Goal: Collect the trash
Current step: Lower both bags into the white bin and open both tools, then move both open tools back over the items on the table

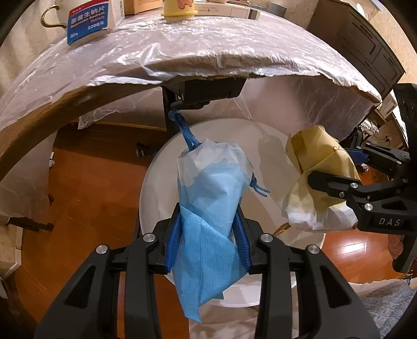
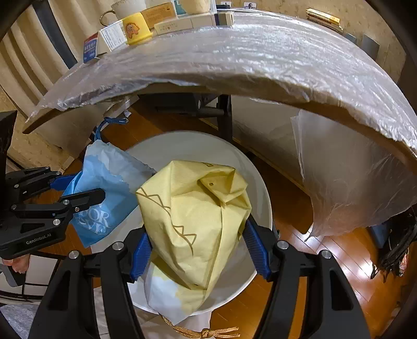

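Nearest the left wrist camera, at the bottom centre of its frame, the left gripper (image 1: 207, 242) is clamped narrow on a crumpled blue paper gift bag with a blue cord handle (image 1: 208, 208), its blue pads pinching the bag's lower half so the folded body sticks out ahead of the fingers. In the right wrist view the same arrangement repeats: the right gripper (image 2: 200, 247) holds a crumpled yellow paper bag with a gold zigzag print (image 2: 192, 221), the jaws standing wider because this bundle is bulkier. A gold braided cord (image 2: 206, 332) trails from it at the bottom edge of that frame.

Both bags hang directly above a round white waste bin (image 1: 153, 187), which fills the middle of each frame, so the likely step is to let them drop in. The bags sit just beside each other, not clearly touching. What shows of the bin's inside looks white and bare, though the bags hide much of it.

Beyond the bin, wooden floor (image 1: 99, 187) shows to the left and lower right. Arching across the upper part of both frames is the bench covered in clear crinkled plastic sheet (image 1: 208, 52), with a yellow cup (image 1: 178, 10) and a blue-and-white carton (image 1: 87, 22) at the top edge, well apart from the bin.
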Tool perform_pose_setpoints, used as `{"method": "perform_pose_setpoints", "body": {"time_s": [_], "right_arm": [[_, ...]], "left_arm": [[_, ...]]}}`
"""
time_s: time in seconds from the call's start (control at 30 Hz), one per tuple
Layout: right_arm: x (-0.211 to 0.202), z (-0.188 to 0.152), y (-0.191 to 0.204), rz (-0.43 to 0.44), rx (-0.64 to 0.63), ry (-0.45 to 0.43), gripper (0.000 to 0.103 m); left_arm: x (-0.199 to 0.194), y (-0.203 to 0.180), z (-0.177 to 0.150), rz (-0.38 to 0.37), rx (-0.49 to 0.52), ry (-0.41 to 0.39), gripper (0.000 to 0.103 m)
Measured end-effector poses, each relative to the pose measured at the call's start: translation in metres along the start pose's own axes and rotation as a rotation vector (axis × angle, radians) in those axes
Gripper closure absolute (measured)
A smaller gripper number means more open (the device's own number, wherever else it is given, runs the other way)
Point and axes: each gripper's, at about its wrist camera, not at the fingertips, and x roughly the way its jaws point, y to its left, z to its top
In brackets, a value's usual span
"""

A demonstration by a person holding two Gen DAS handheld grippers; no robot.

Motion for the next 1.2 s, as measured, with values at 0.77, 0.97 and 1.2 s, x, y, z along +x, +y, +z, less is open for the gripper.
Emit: {"method": "perform_pose_setpoints", "body": {"time_s": [0.77, 0.97, 1.2], "right_arm": [[0.022, 0.005, -0.013, -0.022, 0.019, 0.029, 0.040], [0.014, 0.002, -0.009, -0.045, 0.013, 0.002, 0.029], [-0.033, -0.003, -0.014, -0.036, 0.042, -0.081, 0.021]], "left_arm": [[0.015, 0.004, 0.004, 0.004, 0.041, 0.032, 0.066], [0.010, 0.004, 0.003, -0.017, 0.069, -0.016, 0.045], [-0.021, 0.013, 0.004, -0.046, 0.026, -0.098, 0.018]]}}
